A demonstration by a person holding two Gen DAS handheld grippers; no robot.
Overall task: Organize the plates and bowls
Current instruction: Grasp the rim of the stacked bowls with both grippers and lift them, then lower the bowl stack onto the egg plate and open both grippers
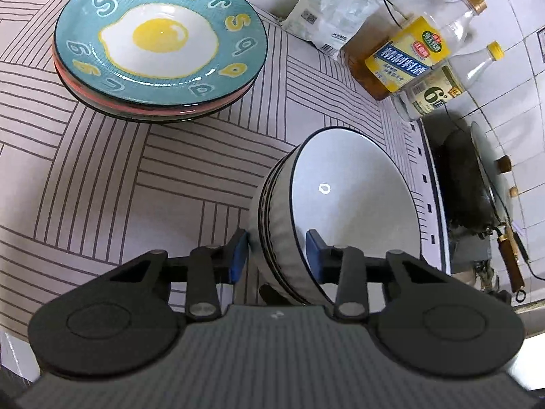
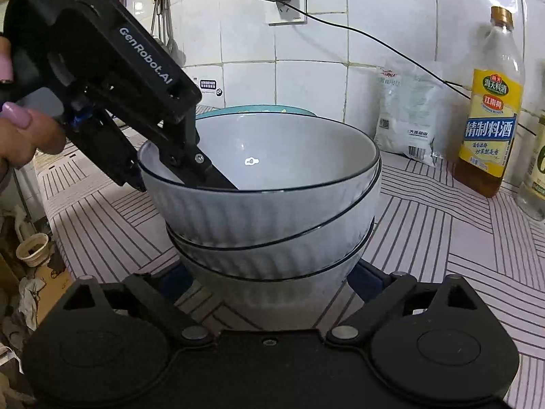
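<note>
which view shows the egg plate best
The left wrist view: the egg plate lies fully visible from above atop a plate stack. The right wrist view shows only a sliver of its teal rim behind the bowl stack.

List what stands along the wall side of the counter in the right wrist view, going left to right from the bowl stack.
Stack of white bowls → white bag → cooking wine bottle → a second bottle, cut off at the right edge.
</note>
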